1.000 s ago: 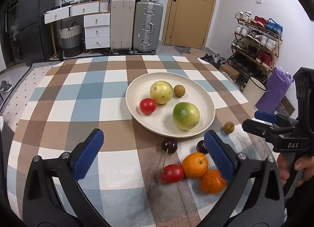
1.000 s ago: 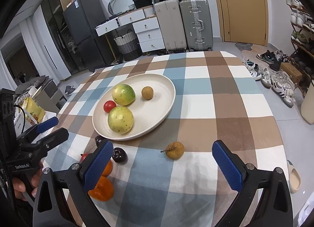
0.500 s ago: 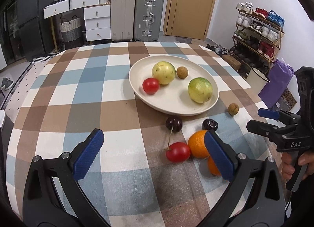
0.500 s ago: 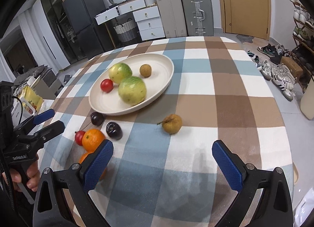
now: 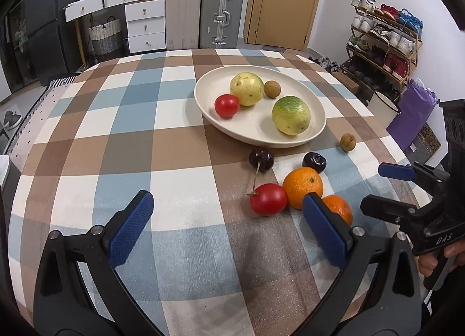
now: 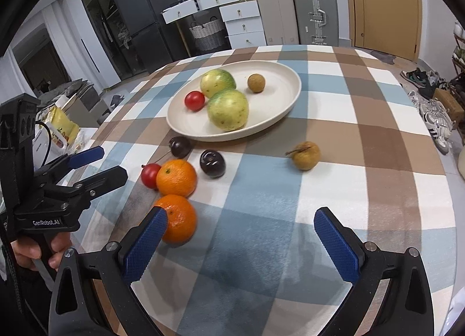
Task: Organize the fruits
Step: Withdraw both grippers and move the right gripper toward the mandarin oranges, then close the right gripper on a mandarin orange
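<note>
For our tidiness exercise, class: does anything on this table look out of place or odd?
Yes. Six fruits lie loose on the checked cloth instead of on the plate: two oranges, a red fruit, two dark cherries and a small brown fruit off by itself. Nothing looks spilled or damaged. Both tongs are open and empty.

You hold your left gripper [image 5: 229, 227] and right gripper [image 6: 241, 234] level, both jaws spread wide, each gripped by a hand [image 6: 35, 251].
</note>
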Tool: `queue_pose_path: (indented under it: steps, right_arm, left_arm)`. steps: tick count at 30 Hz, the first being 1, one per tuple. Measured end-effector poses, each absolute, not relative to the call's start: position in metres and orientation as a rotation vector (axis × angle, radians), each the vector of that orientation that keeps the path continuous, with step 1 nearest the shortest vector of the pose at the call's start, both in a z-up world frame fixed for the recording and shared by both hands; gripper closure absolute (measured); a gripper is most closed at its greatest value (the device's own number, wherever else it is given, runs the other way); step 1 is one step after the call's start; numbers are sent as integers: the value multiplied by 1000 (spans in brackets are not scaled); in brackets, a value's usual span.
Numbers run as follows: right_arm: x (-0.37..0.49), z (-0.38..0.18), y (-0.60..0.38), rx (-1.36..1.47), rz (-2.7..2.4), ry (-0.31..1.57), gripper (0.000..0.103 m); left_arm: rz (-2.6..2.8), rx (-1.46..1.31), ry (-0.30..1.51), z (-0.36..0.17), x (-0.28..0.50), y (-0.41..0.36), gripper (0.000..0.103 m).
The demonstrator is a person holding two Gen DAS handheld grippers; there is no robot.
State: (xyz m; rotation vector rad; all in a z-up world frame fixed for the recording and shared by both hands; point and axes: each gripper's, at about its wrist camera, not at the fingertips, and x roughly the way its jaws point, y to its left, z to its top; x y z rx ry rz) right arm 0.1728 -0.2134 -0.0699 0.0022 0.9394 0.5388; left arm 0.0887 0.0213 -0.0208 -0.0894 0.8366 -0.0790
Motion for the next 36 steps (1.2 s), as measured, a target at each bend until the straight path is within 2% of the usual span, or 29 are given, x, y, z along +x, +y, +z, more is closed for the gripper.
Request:
queue_pose_path:
  steps: [36]
  right_arm:
    - [165,-91,-174,-87,654,981,1]
  left_arm:
    - [-81,-136,887,-37,84,29,1]
